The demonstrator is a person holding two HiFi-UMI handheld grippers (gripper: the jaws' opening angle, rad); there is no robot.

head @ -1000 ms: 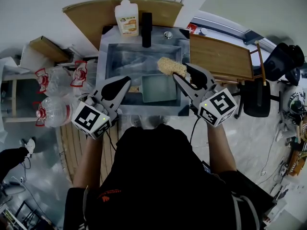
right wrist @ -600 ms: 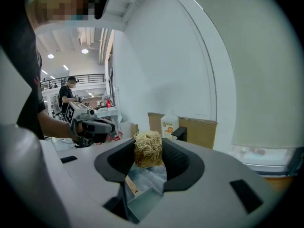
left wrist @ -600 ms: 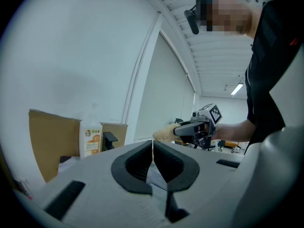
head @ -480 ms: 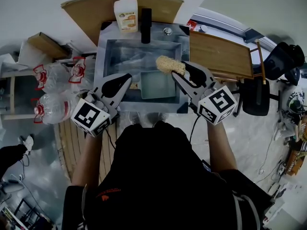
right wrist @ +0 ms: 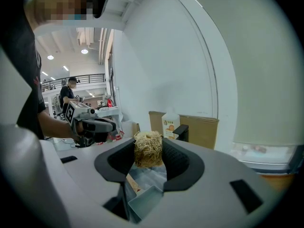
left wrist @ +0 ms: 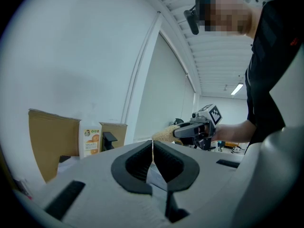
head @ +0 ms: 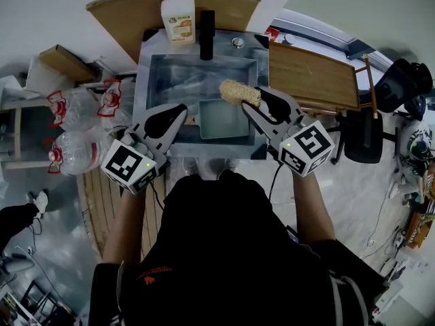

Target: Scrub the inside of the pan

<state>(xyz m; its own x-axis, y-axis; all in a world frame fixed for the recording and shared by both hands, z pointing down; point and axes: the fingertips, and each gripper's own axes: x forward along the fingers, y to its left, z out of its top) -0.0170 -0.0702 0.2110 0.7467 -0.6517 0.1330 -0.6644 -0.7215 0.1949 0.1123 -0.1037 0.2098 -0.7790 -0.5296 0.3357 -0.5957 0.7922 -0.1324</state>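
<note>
Nearest the camera, the person's two forearms reach forward and slightly inward over the front edge of the sink [head: 145, 73]. There is one gripper in each hand, both marker cubes facing up.

Left gripper [head: 178, 110]: jaws pressed together, nothing seen between them. It is held at the sink's front left corner, just left of the pan [head: 224, 122], pointing up and to the right. Contact with the pan cannot be confirmed.

Right gripper [head: 253, 100]: jaws clamped on one straw-coloured fibrous scrubber [head: 239, 92], which fills the gap between the pads. The scrubber sticks out to the left, over the pan's far right corner — whether it touches cannot be told.

One pan, rectangular and grey, sits in the front right part of the basin, with a brown handle stub at its left end. Crumpled clear plastic lies in the basin behind it.

Beyond: one black faucet [head: 207, 32] at the back rim and one white bottle [head: 178, 11] with an orange label just left of it. Brown cardboard stands against the wall behind both.

To the sides — a wooden board [head: 312, 80] to the right of the sink, and clear plastic bottles [head: 73, 109] with red markings to the left, their count unclear.
</note>
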